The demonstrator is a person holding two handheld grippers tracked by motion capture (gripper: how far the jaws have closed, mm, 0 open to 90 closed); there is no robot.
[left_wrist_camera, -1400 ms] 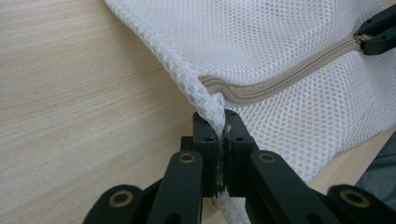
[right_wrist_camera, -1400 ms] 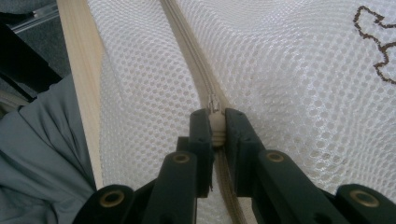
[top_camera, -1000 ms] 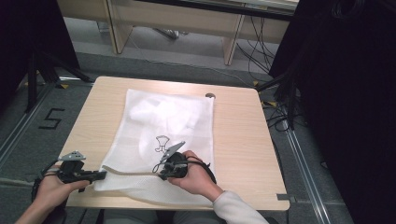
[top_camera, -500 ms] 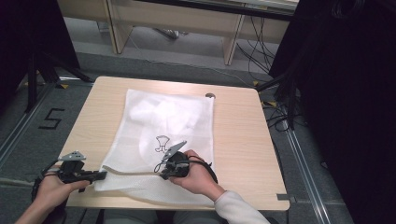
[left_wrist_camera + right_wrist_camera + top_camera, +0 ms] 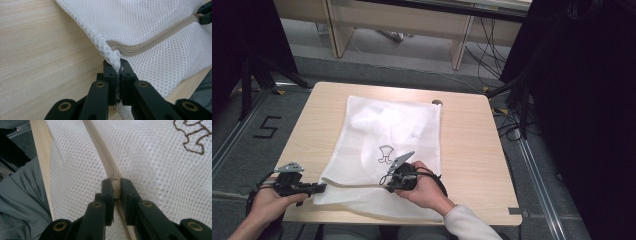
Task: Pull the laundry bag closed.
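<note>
A white mesh laundry bag [image 5: 387, 135] lies flat on the wooden table [image 5: 467, 135], with a small dark printed figure [image 5: 385, 153] near its middle. A beige zipper [image 5: 150, 41] runs along the bag's near edge. My left gripper [image 5: 319, 188] sits at the bag's near left corner, and in the left gripper view that gripper [image 5: 117, 71] is shut on the bunched mesh corner [image 5: 113, 56]. My right gripper [image 5: 391, 184] rests on the bag farther right. The right gripper view has my right gripper [image 5: 115, 187] shut on the pale zipper pull [image 5: 115, 186].
The table's near edge [image 5: 42, 152] runs just beside the bag, with a grey-clad lap [image 5: 22, 202] below it. A small round hole [image 5: 437, 102] marks the table's far side. Bare wood lies right of the bag. Cables and dark stands surround the table on the floor.
</note>
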